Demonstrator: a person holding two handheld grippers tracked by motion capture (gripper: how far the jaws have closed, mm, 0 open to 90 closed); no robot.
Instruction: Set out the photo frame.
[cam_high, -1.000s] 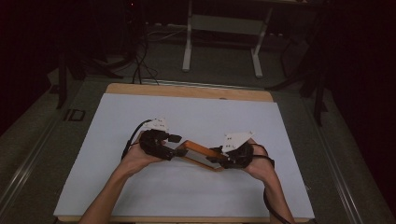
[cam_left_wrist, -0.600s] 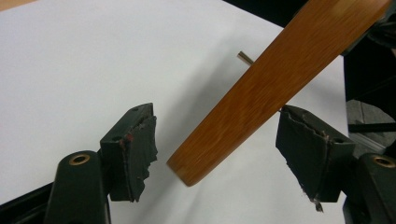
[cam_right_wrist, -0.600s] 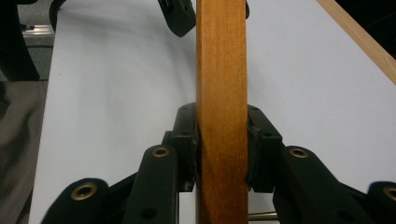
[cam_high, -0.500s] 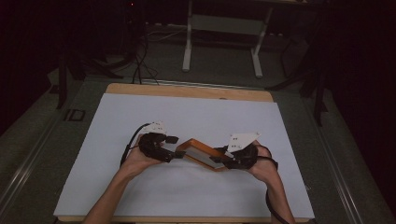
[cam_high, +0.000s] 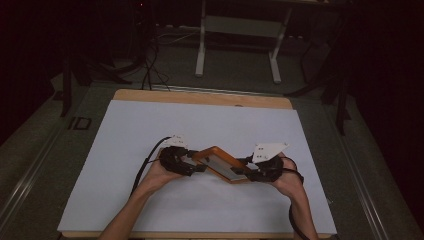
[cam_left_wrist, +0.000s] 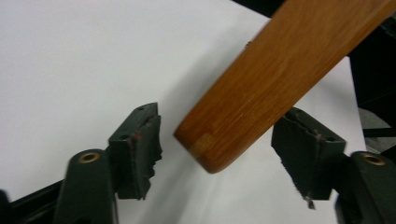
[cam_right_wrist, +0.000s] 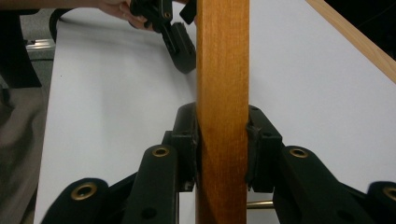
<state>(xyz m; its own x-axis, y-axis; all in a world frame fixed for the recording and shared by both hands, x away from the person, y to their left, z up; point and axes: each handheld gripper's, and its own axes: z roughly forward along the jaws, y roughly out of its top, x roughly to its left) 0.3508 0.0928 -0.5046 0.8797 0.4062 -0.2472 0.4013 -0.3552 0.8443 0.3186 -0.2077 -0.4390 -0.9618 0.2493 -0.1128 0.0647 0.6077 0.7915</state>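
A flat wooden frame (cam_high: 220, 162) with a pale inner panel hangs just above the white sheet, between both hands. My right gripper (cam_high: 246, 173) is shut on its right end, and the pads press both faces of the wooden rail (cam_right_wrist: 223, 60) in the right gripper view (cam_right_wrist: 223, 135). My left gripper (cam_high: 199, 166) is at the frame's left end. In the left gripper view (cam_left_wrist: 222, 128) the frame's rounded corner (cam_left_wrist: 261, 88) lies between the jaws with a gap on each side. Those jaws have just been closing but stand open around the corner.
The white sheet (cam_high: 150, 130) covers a wooden board whose far edge (cam_high: 200, 97) shows. Behind the table stand a metal frame's legs (cam_high: 201, 50) and floor cables (cam_high: 150, 65). The person's forearms come in from the near edge.
The left hand and the frame's left end have sunk a little toward the sheet. The right hand has stayed in place with its grip.
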